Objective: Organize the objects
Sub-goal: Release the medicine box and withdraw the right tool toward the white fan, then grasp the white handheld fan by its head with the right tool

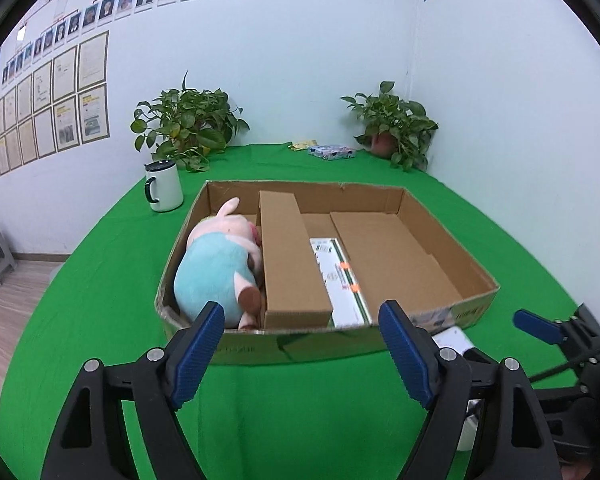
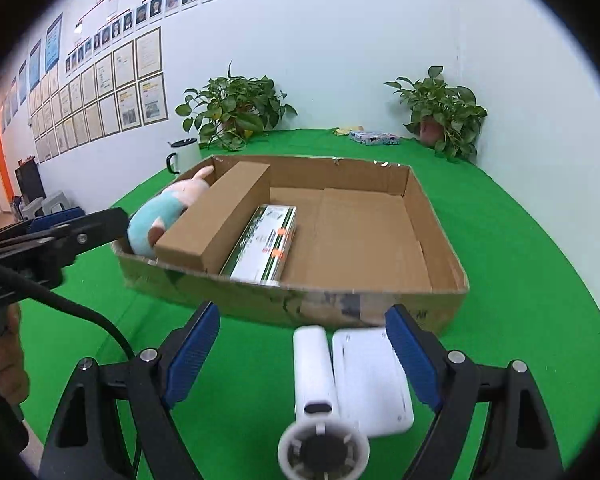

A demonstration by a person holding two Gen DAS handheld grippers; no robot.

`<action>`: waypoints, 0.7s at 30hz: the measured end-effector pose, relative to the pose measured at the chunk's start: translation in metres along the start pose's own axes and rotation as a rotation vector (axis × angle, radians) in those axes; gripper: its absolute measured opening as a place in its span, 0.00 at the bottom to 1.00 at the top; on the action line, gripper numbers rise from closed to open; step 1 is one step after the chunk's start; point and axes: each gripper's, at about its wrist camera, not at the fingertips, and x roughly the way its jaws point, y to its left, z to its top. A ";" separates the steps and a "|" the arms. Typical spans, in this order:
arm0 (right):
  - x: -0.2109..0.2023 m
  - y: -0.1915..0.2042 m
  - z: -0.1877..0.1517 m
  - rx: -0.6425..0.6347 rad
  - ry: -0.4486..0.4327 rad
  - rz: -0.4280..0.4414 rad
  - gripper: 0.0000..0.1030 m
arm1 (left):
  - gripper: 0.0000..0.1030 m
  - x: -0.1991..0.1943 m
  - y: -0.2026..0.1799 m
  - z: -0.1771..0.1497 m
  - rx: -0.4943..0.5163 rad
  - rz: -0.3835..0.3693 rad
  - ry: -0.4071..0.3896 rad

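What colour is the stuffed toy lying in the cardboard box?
The stuffed toy is light blue and pink, clearest in the left wrist view.

The surface (image 1: pixel 100 280) is covered in uniform bright green. The cardboard tray (image 1: pixel 476 268) is plain brown, as is the long carton (image 1: pixel 292 256) inside it. The plush pig (image 1: pixel 216 264) is pale pink with a light blue body. The flat box (image 1: pixel 340 276) is white with green edging and orange marks. The mug (image 1: pixel 165 188) is white with a black lid and handle. The hair dryer (image 2: pixel 316 380) and the pad (image 2: pixel 370 380) beside it are white. Both the left tool (image 1: pixel 300 344) and the right tool (image 2: pixel 300 356) are black with blue ribbed pads. The small packet (image 1: pixel 332 152) at the rear is blue-and-white patterned.
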 end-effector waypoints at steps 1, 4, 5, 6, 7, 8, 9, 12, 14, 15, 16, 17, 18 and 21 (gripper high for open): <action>-0.002 0.000 -0.004 -0.003 0.001 -0.003 0.83 | 0.76 0.001 -0.001 -0.002 0.000 0.005 0.004; -0.008 -0.002 -0.011 -0.006 0.000 -0.007 0.83 | 0.76 0.001 0.000 -0.010 -0.011 0.012 0.007; -0.010 -0.002 -0.014 -0.004 -0.003 -0.003 0.83 | 0.76 0.001 0.001 -0.012 -0.014 0.013 0.008; -0.012 -0.003 -0.017 -0.001 -0.006 0.003 0.83 | 0.76 0.002 0.001 -0.014 -0.015 0.012 0.012; -0.014 -0.002 -0.020 0.000 -0.008 0.001 0.83 | 0.76 0.003 0.000 -0.017 -0.011 0.009 0.017; -0.016 -0.003 -0.023 0.002 -0.010 0.000 0.83 | 0.76 0.004 -0.001 -0.019 -0.005 0.004 0.021; -0.017 -0.003 -0.025 0.004 -0.011 0.003 0.83 | 0.76 0.006 -0.002 -0.023 0.005 -0.004 0.026; -0.019 -0.008 -0.036 0.012 0.001 0.009 0.83 | 0.76 0.010 -0.005 -0.033 0.008 -0.022 0.043; -0.017 -0.012 -0.044 0.002 0.030 0.007 0.83 | 0.73 0.015 -0.006 -0.043 0.000 -0.053 0.071; -0.017 -0.014 -0.050 -0.006 0.043 0.006 0.83 | 0.71 0.019 -0.007 -0.050 -0.004 -0.074 0.090; -0.017 -0.016 -0.053 -0.008 0.052 0.002 0.83 | 0.63 0.023 -0.008 -0.054 -0.001 -0.086 0.103; -0.015 -0.020 -0.059 -0.007 0.071 -0.004 0.83 | 0.60 0.028 -0.010 -0.059 0.001 -0.099 0.125; -0.013 -0.022 -0.062 0.000 0.086 -0.001 0.82 | 0.54 0.033 -0.011 -0.063 -0.001 -0.107 0.141; -0.005 -0.027 -0.069 0.010 0.130 0.009 0.81 | 0.49 0.043 -0.014 -0.070 -0.032 -0.167 0.176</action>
